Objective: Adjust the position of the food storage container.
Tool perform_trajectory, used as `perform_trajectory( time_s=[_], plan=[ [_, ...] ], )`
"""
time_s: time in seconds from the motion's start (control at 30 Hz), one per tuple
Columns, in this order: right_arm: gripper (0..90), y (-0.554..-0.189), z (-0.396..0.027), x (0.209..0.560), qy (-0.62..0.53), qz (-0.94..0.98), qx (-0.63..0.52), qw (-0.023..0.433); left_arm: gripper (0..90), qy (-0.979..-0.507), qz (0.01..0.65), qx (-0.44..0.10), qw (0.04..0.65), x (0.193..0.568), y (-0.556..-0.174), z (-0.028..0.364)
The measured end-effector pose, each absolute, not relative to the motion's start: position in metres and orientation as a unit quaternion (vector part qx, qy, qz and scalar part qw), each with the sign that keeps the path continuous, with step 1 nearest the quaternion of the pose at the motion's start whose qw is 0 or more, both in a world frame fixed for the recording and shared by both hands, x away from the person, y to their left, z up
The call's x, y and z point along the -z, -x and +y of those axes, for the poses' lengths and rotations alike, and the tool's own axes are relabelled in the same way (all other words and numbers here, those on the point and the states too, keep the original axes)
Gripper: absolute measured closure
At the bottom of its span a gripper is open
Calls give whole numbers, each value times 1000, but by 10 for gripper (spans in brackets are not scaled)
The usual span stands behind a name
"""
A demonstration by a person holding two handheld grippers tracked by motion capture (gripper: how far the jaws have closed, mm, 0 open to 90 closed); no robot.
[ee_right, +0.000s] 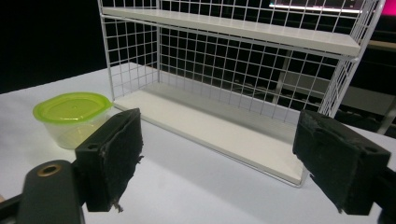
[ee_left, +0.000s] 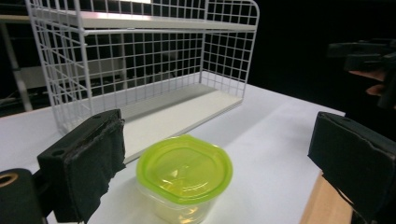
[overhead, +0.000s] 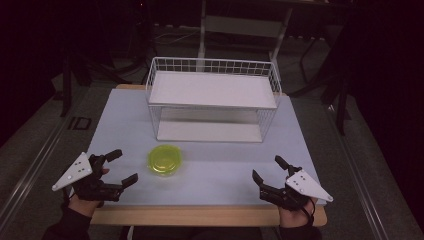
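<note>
- The left gripper point(overhead: 122, 167) is at the near left corner of the table, its 2 jaws spread wide with nothing between them.
- The right gripper point(overhead: 268, 170) is at the near right corner, its jaws also spread and holding nothing.
- A clear container with a green lid point(overhead: 164, 160) stands on the table near the left gripper, apart from both, in front of the rack.
- The white wire rack point(overhead: 212, 100) has 2 white shelves and stands at the far middle of the table.
- The table point(overhead: 225, 165) has a pale flat top with a wooden near edge.
- The room around is dark; a grey floor point(overhead: 30, 145) and dark frames are behind.
</note>
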State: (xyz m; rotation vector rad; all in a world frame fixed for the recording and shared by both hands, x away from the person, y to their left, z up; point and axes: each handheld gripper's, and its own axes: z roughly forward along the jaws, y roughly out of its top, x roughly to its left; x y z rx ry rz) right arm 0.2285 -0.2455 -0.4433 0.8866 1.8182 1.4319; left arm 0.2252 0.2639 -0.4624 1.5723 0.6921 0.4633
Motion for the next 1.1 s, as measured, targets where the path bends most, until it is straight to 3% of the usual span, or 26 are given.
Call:
perform_trajectory(
  time_s=[0.43,0.57,0.67,0.83,0.9,0.93,1.1],
  plan=[
    [129,-228,-246,443,-343,695,-537,334,72,-706,284,-197,619,457,-219,257],
    [130,-228,-243,444,-336,701,-538,328,260,-701,319,-216,600,454,-221,258],
    [131,-226,-241,443,-326,705,-542,322,529,-704,348,-230,575,453,-225,260],
    [132,-226,-236,445,-316,714,-539,317,854,-713,406,-201,535,462,-241,265],
    [133,-226,-235,445,-313,716,-537,317,900,-717,417,-206,519,466,-244,265],
    [133,-226,-234,445,-311,717,-538,315,900,-725,441,-181,498,473,-252,267],
    [134,-225,-231,445,-300,722,-538,315,900,-742,482,-162,438,486,-267,263]
  ],
)
